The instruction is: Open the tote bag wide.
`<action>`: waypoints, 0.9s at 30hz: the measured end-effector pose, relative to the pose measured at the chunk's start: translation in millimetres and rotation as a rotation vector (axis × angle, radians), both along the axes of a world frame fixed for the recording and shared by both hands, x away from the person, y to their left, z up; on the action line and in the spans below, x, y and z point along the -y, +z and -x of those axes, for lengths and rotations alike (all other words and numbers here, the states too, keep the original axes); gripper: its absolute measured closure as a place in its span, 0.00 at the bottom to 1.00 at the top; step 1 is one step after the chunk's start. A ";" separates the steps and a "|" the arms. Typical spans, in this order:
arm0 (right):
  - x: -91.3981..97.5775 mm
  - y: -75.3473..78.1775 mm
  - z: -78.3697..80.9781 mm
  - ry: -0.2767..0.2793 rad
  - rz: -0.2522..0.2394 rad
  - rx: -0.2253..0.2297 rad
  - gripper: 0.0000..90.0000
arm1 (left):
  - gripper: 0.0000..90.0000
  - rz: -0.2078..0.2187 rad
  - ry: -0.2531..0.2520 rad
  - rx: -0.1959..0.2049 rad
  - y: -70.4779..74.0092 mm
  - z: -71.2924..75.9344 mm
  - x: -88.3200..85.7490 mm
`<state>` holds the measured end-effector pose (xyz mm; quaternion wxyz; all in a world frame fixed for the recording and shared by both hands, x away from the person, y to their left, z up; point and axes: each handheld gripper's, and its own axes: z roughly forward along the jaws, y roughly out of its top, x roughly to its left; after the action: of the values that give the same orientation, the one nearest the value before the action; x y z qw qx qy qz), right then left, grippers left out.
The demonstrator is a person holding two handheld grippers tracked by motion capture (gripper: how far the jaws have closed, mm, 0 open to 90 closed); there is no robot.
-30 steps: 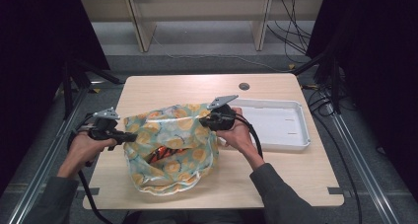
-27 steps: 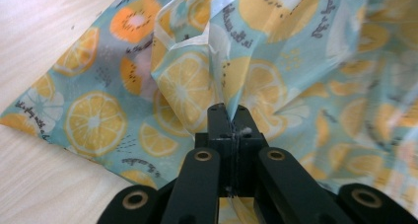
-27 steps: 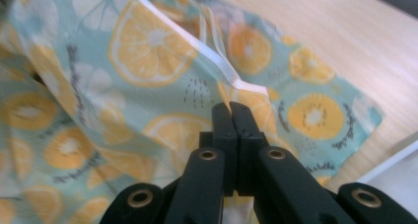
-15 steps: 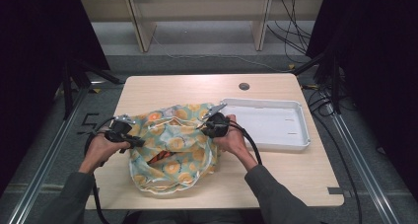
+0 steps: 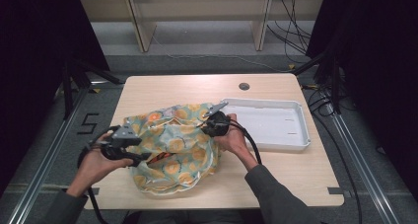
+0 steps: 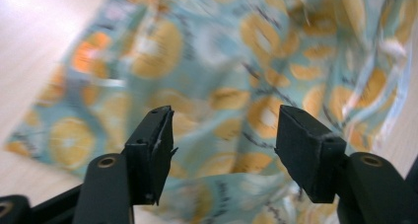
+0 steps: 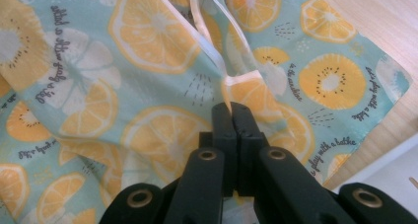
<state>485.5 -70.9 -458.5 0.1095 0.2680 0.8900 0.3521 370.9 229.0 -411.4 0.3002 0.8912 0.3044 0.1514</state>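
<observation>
A teal cloth bag [image 5: 172, 145] printed with orange and lemon slices lies slumped on the wooden table [image 5: 296, 174]. Something red [image 5: 156, 158] shows in its mouth. My left gripper [image 5: 143, 157] hovers at the bag's left edge. Its jaws have just been opening and now stand open [image 6: 222, 120], with the blurred cloth [image 6: 222, 46] beyond them and nothing pinched. My right gripper [image 5: 204, 128] is at the bag's upper right edge. In the right gripper view it is shut [image 7: 230, 108] on the bag [image 7: 148, 61] at a white-trimmed hem [image 7: 212, 51].
A white shallow tray [image 5: 296, 135] sits on the table just right of the bag, close behind my right hand. A dark cable hole [image 5: 244, 86] lies near the table's far edge. Cables trail from both grippers toward the front edge.
The left gripper has let go of the bag's left edge, opened, and drawn back toward the front left. The bag has sagged lower onto the table. The right gripper has kept its grip.
</observation>
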 end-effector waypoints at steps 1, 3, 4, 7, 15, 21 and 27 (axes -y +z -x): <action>0.2 0.0 -0.3 0.002 0.002 0.010 1.00 | 0.40 -0.040 -0.008 0.014 -6.1 -3.2 3.4; 0.8 0.4 0.0 0.000 -0.002 0.010 1.00 | 0.37 -0.112 0.026 0.040 -20.1 -6.6 10.9; 0.9 0.0 -0.5 0.000 -0.010 0.018 1.00 | 0.38 -0.128 0.018 0.049 -26.4 -8.7 13.1; 1.0 -0.3 -0.2 -0.002 -0.012 0.008 1.00 | 0.40 -0.153 0.032 0.078 -41.8 -13.4 17.8; -2.7 0.9 3.5 -0.027 0.047 0.014 0.84 | 0.93 -0.100 -0.012 0.101 -40.6 -13.1 13.2; -4.3 28.7 18.5 -0.026 0.024 0.100 0.68 | 0.99 -0.042 -0.025 0.077 -23.7 -9.6 8.1; -0.8 45.4 55.8 0.085 -0.047 0.058 0.62 | 0.99 -0.026 -0.032 0.040 -16.4 -13.1 4.8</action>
<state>429.7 -70.1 -413.1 0.1140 0.2222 0.8885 0.3851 384.0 224.2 -427.8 0.2968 0.8966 0.2823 0.1683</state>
